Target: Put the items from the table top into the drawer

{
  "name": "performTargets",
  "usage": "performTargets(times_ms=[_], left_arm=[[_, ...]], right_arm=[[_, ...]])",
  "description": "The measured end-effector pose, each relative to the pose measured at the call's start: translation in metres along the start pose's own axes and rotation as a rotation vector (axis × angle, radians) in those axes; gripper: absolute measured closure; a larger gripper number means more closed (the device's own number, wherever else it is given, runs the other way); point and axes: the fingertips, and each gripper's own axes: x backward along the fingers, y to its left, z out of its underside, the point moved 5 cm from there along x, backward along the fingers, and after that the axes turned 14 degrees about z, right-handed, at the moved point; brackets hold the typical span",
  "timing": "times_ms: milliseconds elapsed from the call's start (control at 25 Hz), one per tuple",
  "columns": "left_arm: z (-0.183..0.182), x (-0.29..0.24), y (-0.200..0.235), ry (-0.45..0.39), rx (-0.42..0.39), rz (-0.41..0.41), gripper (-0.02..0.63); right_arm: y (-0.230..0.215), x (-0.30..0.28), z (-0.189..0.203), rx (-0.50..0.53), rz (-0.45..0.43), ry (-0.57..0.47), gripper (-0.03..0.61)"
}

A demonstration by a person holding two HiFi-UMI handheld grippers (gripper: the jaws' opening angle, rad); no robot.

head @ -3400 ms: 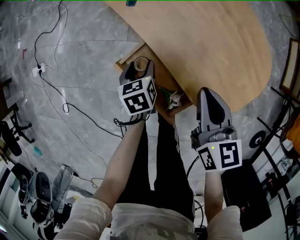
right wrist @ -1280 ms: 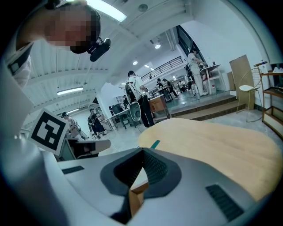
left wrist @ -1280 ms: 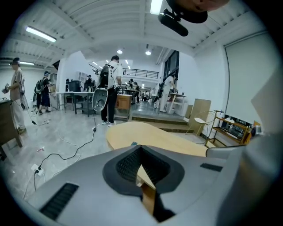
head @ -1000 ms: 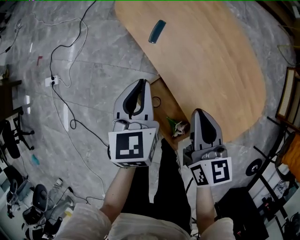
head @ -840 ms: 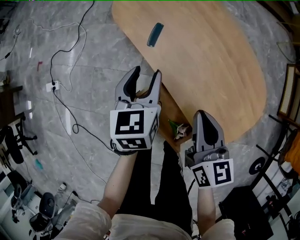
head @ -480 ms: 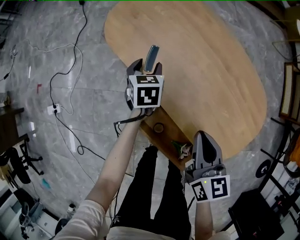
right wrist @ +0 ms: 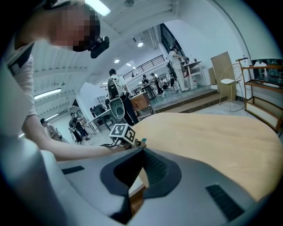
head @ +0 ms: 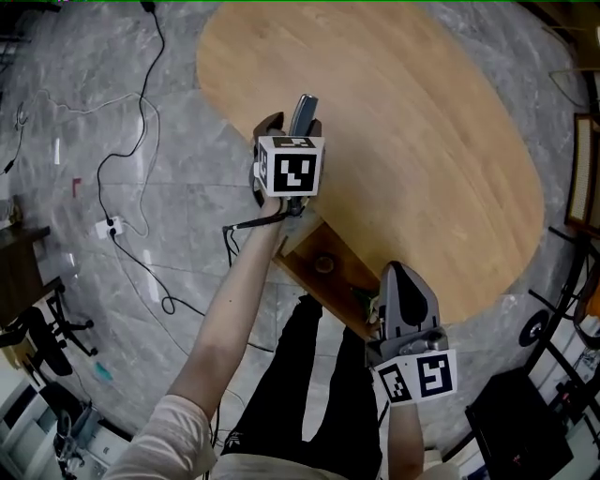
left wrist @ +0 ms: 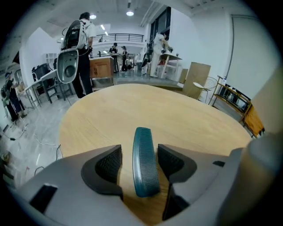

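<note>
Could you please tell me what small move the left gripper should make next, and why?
Probably close the fingers on the teal comb. The left gripper straddles it on the table, its fingers have just been opening, and gaps show on both sides, so it isn't gripped yet.

left tool (head: 292, 125) now astride comb (left wrist: 144, 162), jaws just opened

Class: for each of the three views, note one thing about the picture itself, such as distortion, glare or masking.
Head view: the wide-angle lens bends the edge of the table; the lighting is even. Left gripper view: fisheye with black corners; the comb is sharp. Right gripper view: fisheye too; the ceiling lights bloom white, and a mosaic patch hides a face at upper left.
</note>
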Motion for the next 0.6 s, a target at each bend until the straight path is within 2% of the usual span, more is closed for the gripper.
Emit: performTargets(times_ms=[160,360,440,600], left_arm=[[0.0046,0.0006,0.0018,-0.027,-0.013,0.01,0.371],[0.0017,0.0012,0.0031,-0.012,-0.019,0.018,0.373],[0.0004,0.0012,0.0031,-0.005,-0.02,0.029,0.451],[0.0011,0.0015,0.0022,-0.003,-0.015,0.031,0.454]], right_arm=[[0.0001,-0.0009,-0.0031,0.006,0.006,-0.002,0.574],[-0.0017,-0.0001,-0.0004,0.008,0.01,0.008,0.574],[0.0001,0.0007,0.0027,0.007,0.007,0.01,0.574],[0.0036,0.0044,0.0057,0.001,0.001,0.009,0.574]])
